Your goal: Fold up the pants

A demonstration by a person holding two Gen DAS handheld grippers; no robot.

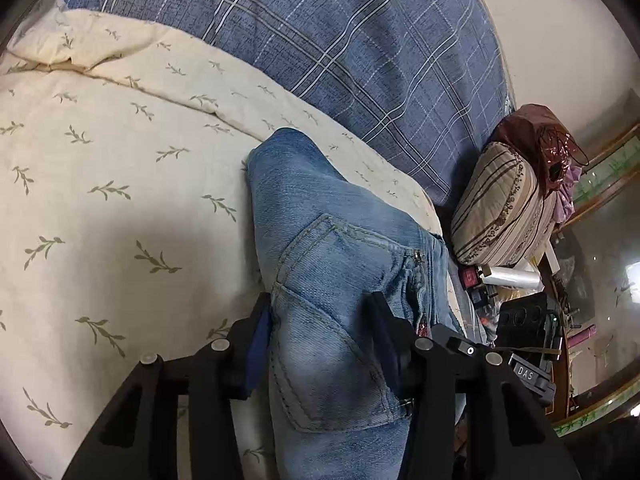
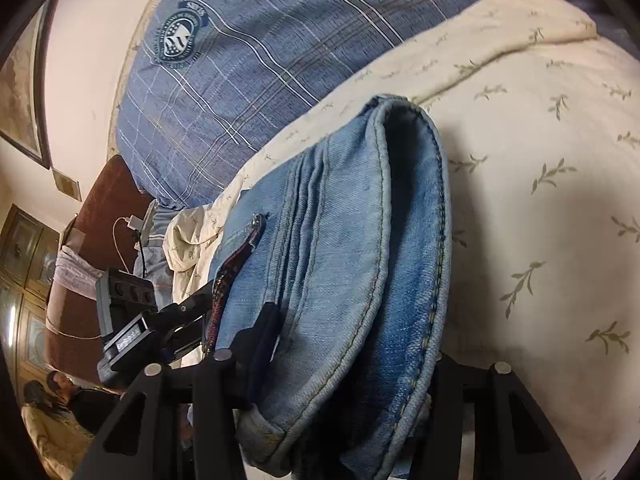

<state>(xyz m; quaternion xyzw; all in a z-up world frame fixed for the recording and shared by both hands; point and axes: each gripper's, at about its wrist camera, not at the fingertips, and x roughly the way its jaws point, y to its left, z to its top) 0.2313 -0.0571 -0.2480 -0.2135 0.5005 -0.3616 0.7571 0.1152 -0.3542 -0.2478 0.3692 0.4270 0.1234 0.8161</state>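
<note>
Pants: one pair of faded blue jeans (image 1: 320, 280), bunched thick on the bed, lying on the cream quilt (image 1: 120, 200).
Grippers: two, both black, at the near end of the jeans.
Left gripper (image 1: 320, 344): fingers pinching the denim at a stitched back pocket.
Right gripper (image 2: 352, 364): fingers clamped on stacked folds and a curved hem (its right finger is hidden behind the cloth).
Bedding: one quilt, cream with olive sprigs; one blue plaid cover (image 1: 360, 40) beyond the jeans, bearing a round crest.
Beside the bed: one striped beige cushion (image 1: 496, 204) just past the jeans' zipper side, a glossy maroon bag (image 1: 528, 132) on it.
Hard to make out: small clutter below the cushion.
Textures: denim coarse, seams pale and double-stitched.
</note>
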